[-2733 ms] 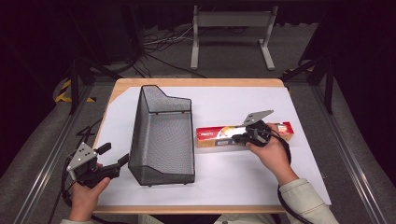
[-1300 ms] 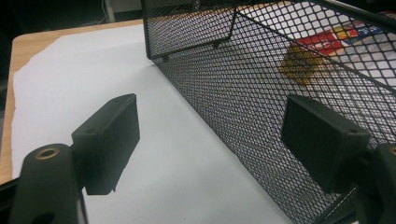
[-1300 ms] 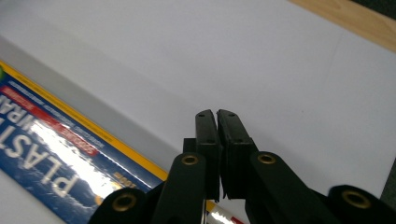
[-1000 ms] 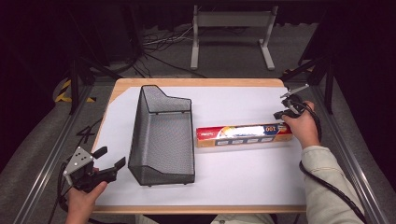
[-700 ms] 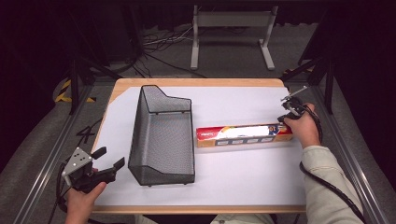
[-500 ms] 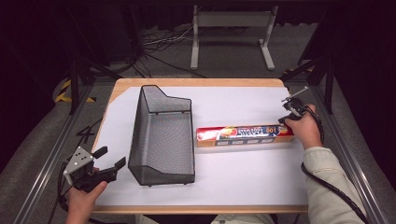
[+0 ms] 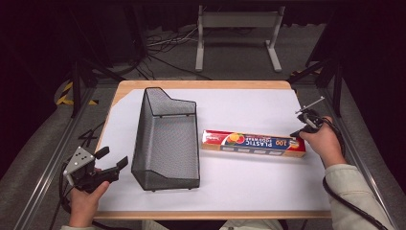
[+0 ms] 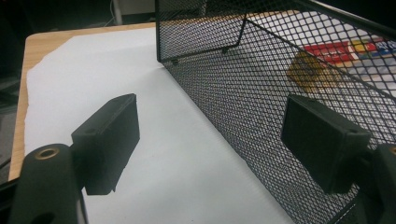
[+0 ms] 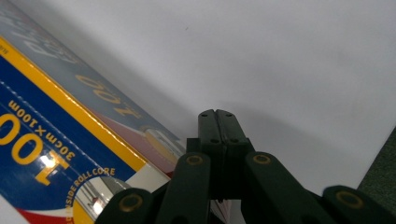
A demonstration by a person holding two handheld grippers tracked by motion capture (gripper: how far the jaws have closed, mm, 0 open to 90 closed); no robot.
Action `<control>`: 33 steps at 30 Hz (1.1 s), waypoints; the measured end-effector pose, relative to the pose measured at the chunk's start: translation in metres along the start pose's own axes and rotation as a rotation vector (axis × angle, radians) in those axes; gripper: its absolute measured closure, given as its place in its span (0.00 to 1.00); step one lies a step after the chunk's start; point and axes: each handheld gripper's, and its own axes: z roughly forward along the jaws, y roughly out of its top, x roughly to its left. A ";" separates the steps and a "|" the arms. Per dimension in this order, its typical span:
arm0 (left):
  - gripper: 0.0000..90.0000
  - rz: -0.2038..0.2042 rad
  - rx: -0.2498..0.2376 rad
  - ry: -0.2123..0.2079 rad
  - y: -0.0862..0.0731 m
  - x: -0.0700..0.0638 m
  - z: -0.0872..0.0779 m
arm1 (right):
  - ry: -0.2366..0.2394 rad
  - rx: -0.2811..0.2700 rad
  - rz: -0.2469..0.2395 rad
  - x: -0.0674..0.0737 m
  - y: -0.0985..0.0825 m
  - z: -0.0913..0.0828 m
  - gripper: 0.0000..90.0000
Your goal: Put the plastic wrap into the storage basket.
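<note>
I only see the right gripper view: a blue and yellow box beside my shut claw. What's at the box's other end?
Observer: A black mesh basket stands close beside the far end of the plastic wrap box.
Operator: Is anything inside it?
Observer: No, its bottom looks bare from the high view.
Operator: Where's my other claw?
Observer: The left claw is open near the basket's near left corner, touching nothing.
</note>
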 end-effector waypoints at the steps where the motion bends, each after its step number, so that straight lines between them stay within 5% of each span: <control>1: 0.23 -0.002 0.000 0.003 0.000 0.000 0.001 | 0.006 0.006 -0.001 0.001 -0.002 -0.001 1.00; 14: 0.23 0.005 0.004 0.009 0.001 -0.002 0.004 | 0.111 0.074 -0.065 0.035 -0.046 -0.011 1.00; 27: 0.22 0.001 0.002 0.010 0.000 -0.001 0.001 | 0.264 0.175 -0.164 0.057 -0.060 -0.006 1.00; 33: 0.22 0.006 0.004 0.007 0.001 -0.002 0.002 | 0.219 0.170 -0.150 0.061 -0.059 -0.009 0.89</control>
